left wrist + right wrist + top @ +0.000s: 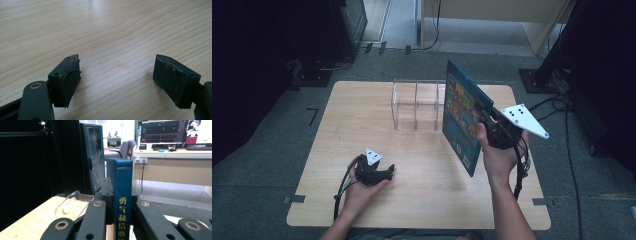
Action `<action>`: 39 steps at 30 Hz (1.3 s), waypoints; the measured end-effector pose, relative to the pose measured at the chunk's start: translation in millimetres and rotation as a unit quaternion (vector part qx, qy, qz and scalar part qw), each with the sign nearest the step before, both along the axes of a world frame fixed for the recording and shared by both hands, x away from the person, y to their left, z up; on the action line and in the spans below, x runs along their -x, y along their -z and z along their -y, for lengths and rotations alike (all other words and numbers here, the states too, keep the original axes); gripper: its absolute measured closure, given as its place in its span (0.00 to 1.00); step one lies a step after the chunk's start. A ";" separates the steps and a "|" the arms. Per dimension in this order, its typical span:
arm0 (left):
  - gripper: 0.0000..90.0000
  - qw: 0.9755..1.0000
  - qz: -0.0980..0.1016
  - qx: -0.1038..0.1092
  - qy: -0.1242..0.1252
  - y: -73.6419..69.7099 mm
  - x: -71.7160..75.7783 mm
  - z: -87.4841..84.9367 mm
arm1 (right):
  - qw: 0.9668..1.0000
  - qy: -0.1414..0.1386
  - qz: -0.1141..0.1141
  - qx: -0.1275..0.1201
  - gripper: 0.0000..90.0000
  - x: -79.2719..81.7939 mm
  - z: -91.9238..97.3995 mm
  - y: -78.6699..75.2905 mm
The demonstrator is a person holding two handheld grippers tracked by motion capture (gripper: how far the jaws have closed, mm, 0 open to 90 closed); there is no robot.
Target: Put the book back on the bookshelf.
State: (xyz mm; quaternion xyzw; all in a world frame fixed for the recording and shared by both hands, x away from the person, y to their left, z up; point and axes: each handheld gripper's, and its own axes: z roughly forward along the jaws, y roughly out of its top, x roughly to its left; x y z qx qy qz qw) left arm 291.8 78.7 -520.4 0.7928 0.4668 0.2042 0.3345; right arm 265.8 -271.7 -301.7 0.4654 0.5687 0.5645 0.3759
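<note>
A blue book with a picture cover is held upright above the right part of the wooden table; my right gripper is shut on it. In the right gripper view the book's blue spine with yellow characters stands clamped between the black jaws. A clear acrylic rack with dividers stands at the table's far middle, just left of the book; its curved end lies low at the left. My left gripper rests low at the front left of the table, open, with bare wood between its fingers.
Dark equipment and cables surround the table on a grey carpet floor. Beyond the table, the right gripper view takes in a dark cabinet, a chair, and a desk with monitors.
</note>
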 end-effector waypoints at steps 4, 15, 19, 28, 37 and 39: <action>0.24 1.000 0.000 0.000 0.001 -0.1 0.1 -0.1 | 1.000 0.006 0.000 0.005 0.93 -12.9 -4.1 -2.2; 0.24 1.000 -0.001 0.000 0.003 -0.1 0.5 -0.1 | 1.000 0.013 0.000 -0.004 0.93 -35.6 -9.3 -3.6; 0.24 1.000 -0.001 -0.001 0.004 -0.1 0.5 -0.1 | 1.000 0.017 0.000 -0.003 0.93 -40.2 -9.6 -5.0; 0.24 1.000 0.000 -0.001 0.004 -0.2 0.5 -0.1 | 1.000 0.022 0.006 0.000 0.93 -54.4 -12.1 -9.1; 0.25 1.000 0.000 -0.001 0.006 -0.2 0.8 -0.2 | 0.999 0.032 0.012 0.009 0.93 -71.6 -16.1 -10.0; 0.25 1.000 0.000 -0.001 0.006 -0.2 0.8 -0.2 | 0.999 0.032 0.014 0.008 0.93 -76.9 -17.8 -9.8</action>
